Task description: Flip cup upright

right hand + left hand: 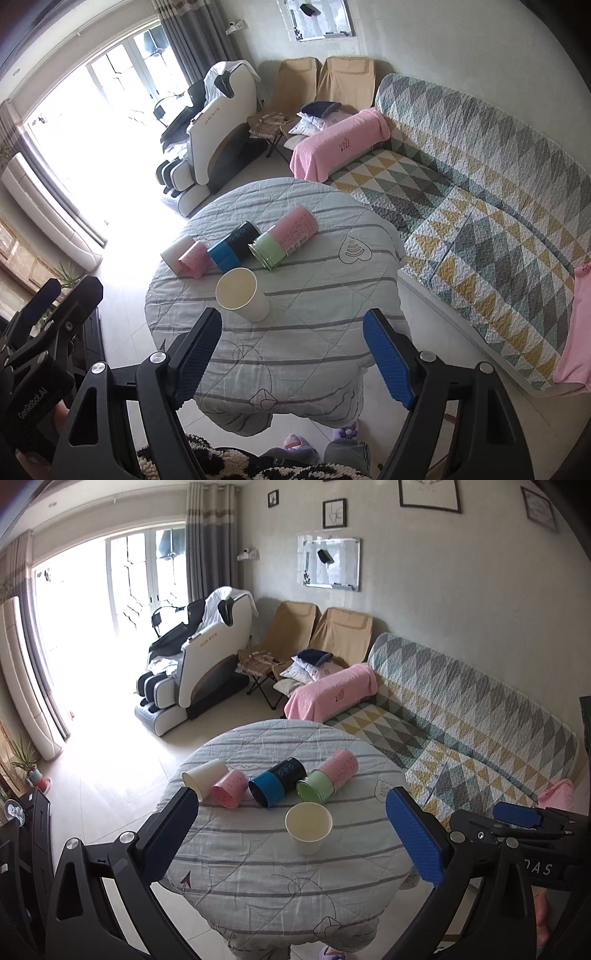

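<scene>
1. One cream paper cup (308,827) is seen upright, mouth up, near the middle of the desk (258,878); that much is judged done.
2. Five cups are left lying behind it: white cup (203,775), pink cup (229,788), blue-black cup (277,781), green cup (317,788), tall pink cup (340,766).
3. Quilted striped cloth covers the round desk.
4. Left gripper (291,825) and right gripper (291,341): textured fingers spread wide, nothing held.

Left claw (291,827) hides part of the lying white cup (204,777). Right claw (517,814) cut off at the frame edge. Near desk (258,904) rim drops from sight. Whiteboard (331,563) writing too small (lettering on pink cup (229,788) likewise).
</scene>
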### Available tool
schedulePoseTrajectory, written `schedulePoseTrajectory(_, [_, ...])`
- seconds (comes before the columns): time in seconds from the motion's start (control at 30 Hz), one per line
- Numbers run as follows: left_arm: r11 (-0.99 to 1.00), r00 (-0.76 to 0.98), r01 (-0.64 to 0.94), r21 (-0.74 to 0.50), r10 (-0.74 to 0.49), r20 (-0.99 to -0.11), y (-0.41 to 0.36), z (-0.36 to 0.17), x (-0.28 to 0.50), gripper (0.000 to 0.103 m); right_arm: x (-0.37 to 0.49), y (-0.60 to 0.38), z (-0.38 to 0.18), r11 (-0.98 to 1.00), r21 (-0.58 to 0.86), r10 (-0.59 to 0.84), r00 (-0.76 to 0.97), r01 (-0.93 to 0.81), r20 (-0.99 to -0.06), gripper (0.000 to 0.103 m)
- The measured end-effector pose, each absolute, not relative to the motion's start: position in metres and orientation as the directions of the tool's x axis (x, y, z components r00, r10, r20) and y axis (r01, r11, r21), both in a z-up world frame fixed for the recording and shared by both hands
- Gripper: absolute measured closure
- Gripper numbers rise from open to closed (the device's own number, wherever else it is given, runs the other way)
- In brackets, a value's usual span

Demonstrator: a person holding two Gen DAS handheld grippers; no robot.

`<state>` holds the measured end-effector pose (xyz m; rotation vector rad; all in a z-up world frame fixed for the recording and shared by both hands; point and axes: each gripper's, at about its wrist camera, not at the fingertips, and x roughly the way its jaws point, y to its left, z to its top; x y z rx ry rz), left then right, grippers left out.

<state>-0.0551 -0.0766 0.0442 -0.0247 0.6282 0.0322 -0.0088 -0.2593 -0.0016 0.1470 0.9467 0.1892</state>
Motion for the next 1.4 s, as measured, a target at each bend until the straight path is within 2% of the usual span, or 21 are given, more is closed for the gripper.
schedulePoseTrajectory(0.4, [0.999, 0.845, -0.047, 0.016, 0.048, -0.533, -0.074, 0.052, -0.067, 0.0, -0.014, -0.247, 0.004, 0.971, 0.194, 0.238, 0.598, -0.139, -0.765, 0.023])
schedulePoseTrajectory(1.4, [0.998, 0.845, -0.062, 0.02, 0.063, -0.53, -0.071, 0.058, -0.07, 0.0, -0.022, -0.247, 0.006, 0.974, 0.181, 0.224, 0.6, -0.133, -0.768, 0.023])
